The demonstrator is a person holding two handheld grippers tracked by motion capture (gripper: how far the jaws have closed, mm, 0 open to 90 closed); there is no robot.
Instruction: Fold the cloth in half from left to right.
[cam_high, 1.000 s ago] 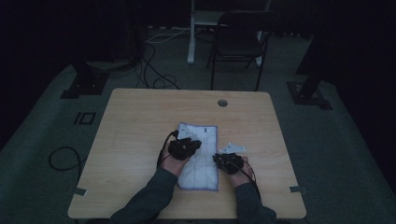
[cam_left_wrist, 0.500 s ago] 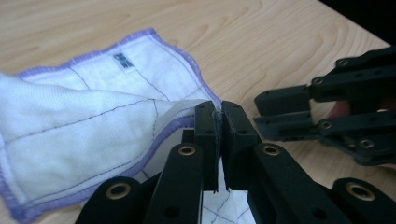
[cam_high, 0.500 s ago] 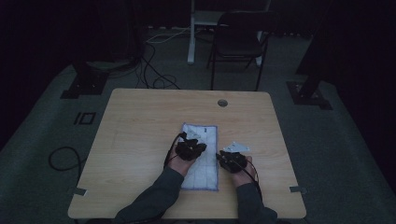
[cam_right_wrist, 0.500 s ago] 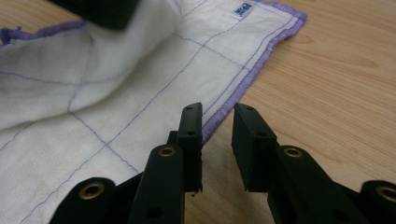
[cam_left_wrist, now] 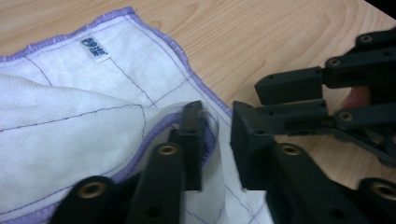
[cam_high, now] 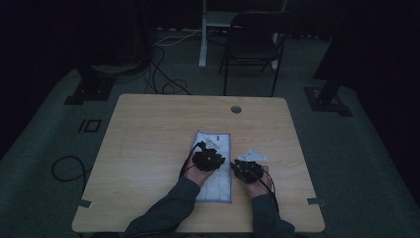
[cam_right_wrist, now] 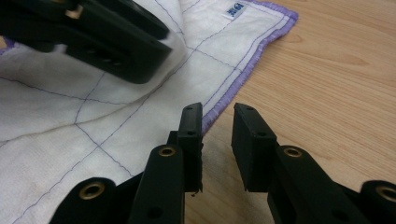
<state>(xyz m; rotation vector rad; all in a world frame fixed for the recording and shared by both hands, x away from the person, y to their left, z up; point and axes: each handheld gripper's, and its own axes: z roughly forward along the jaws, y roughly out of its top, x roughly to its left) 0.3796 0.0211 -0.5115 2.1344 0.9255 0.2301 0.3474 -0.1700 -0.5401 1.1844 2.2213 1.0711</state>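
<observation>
Dim room; on the tabletop point(cam_high: 148, 148) we find the white cloth point(cam_high: 218, 168) partly hidden under both hands. Left gripper point(cam_left_wrist: 217, 140) jaws just opened over a folded hem; right gripper point(cam_right_wrist: 217, 140) jaws gape, empty, at the cloth's edge.

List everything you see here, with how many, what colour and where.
cloth: one, white with purple hem and a small blue label, folded, mid-table near the front edge
table: one, light wood, centre of the room
chair: one, dark, beyond the table
floor cables: several, dark and white, behind the table and at its left
left gripper: one, black, jaws just opened, over a folded cloth edge
right gripper: one, black, jaws apart at the cloth's purple hem
forearms: two, dark sleeves, from the bottom edge
</observation>
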